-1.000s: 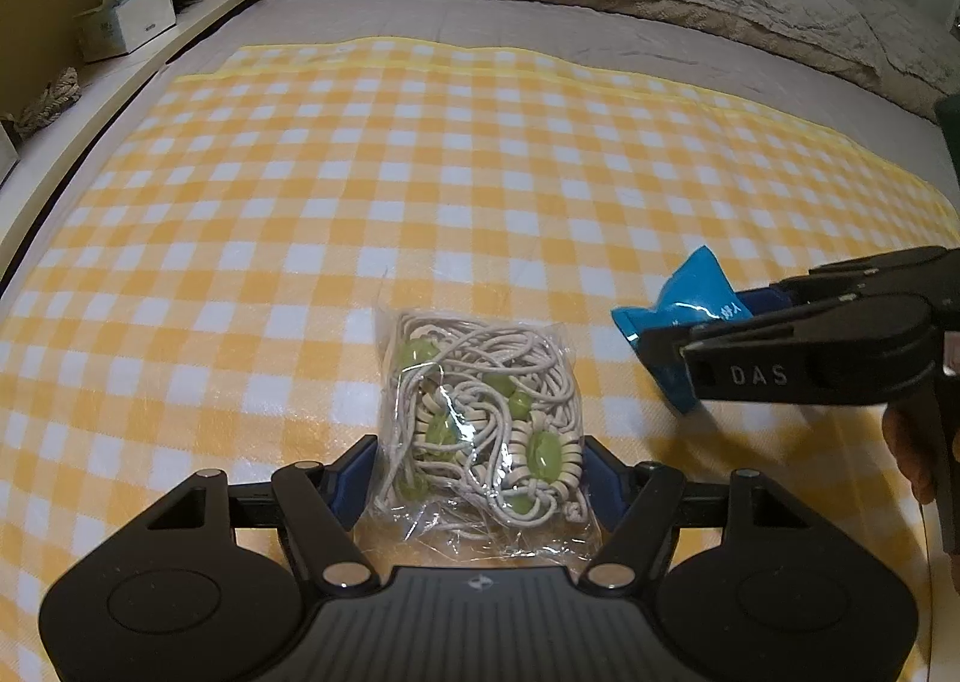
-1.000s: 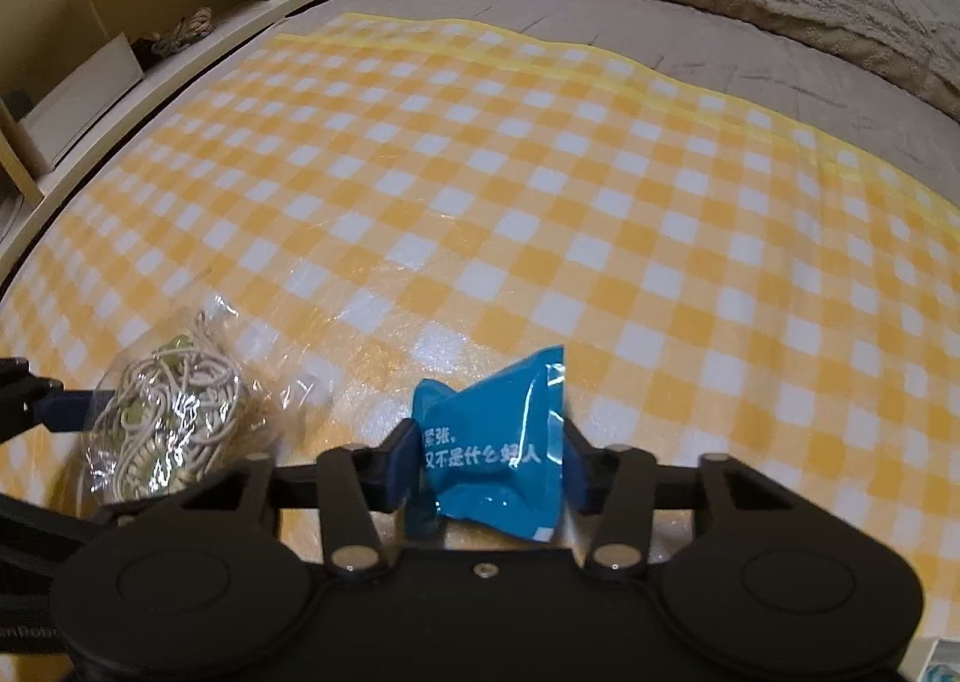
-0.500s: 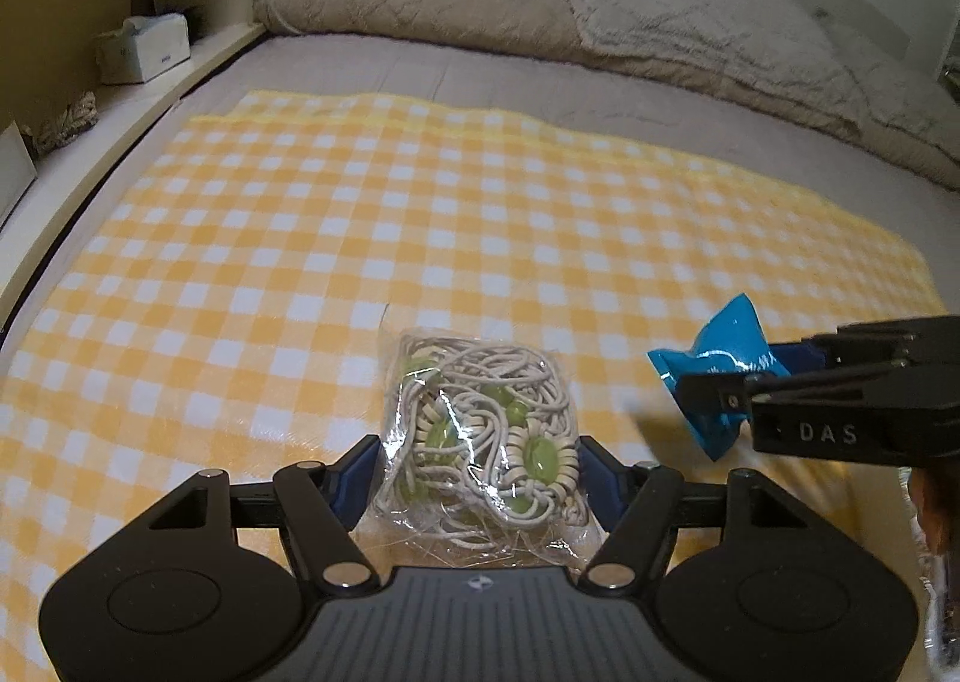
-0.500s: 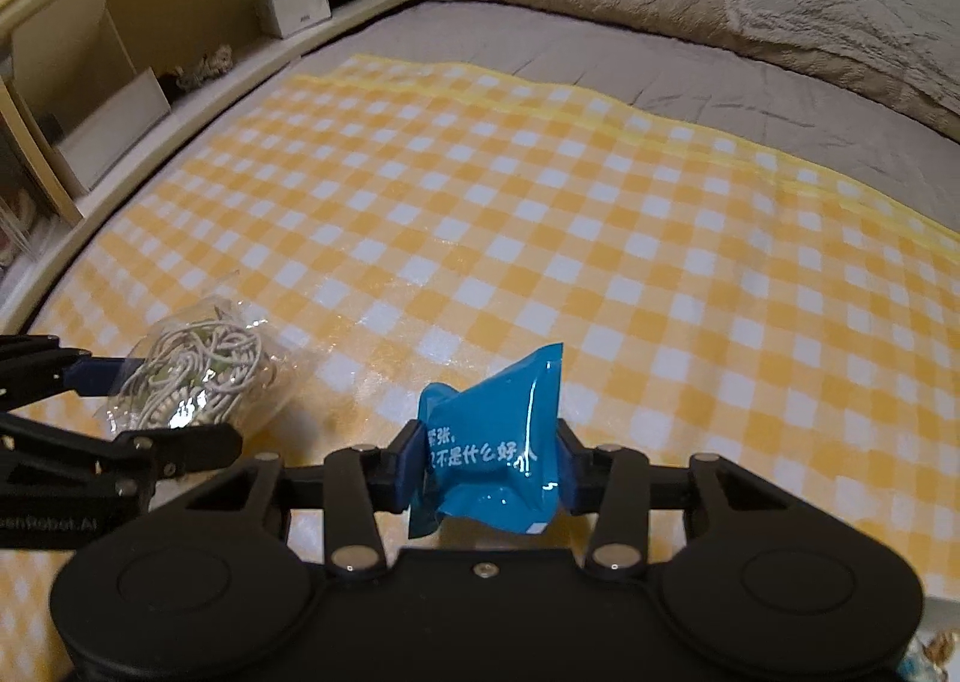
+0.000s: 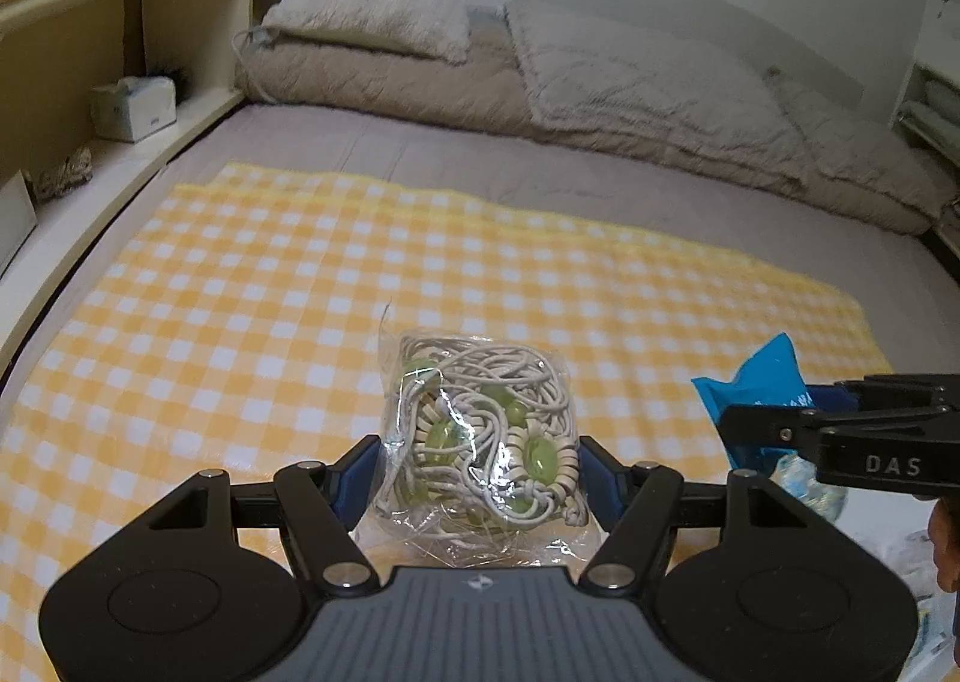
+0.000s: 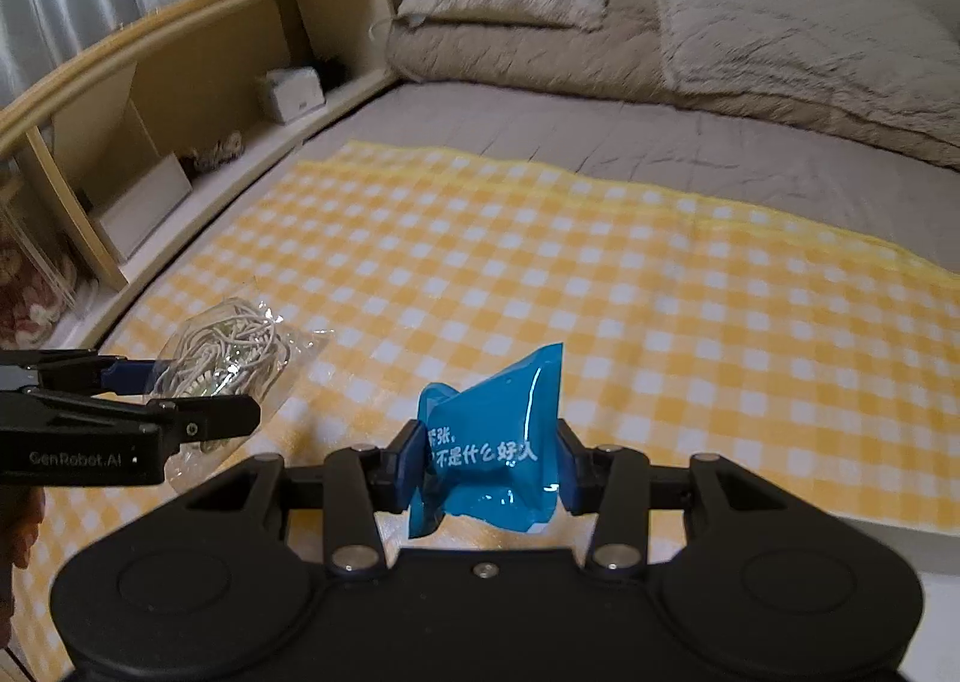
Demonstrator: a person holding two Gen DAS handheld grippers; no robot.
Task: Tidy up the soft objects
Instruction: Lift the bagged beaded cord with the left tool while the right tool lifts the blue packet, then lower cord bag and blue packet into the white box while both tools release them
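Transport is the step in hand, as I judge it: both soft packs are gripped and held above the cloth (image 5: 252, 286), with no drop-off place in view. The next move calls for carrying each to wherever it belongs without loosening either grip, since both wrappers are slick film and could slip.

In the left wrist view, the left gripper (image 5: 480, 469) sits at lower centre, closed on the cord bag (image 5: 480, 430), a clear pouch of pale cord and green beads. The blue pads press its lower sides; most of the bag sticks out beyond the fingertips, towards the frame's middle. At the right edge, the right gripper (image 5: 774, 415) reaches in sideways, clamped on the blue pack (image 5: 753, 382), well apart from the bag.

In the right wrist view, the left gripper enters at the left edge, the cord bag (image 6: 231, 352) between its fingers. At lower centre the right gripper (image 6: 489, 463) is closed on the blue pack (image 6: 495, 436), squeezing its lower half; its crumpled top rises past the fingertips, slightly tilted. Shelf (image 6: 180, 100) and bedding (image 6: 750, 40) fill the upper frame.
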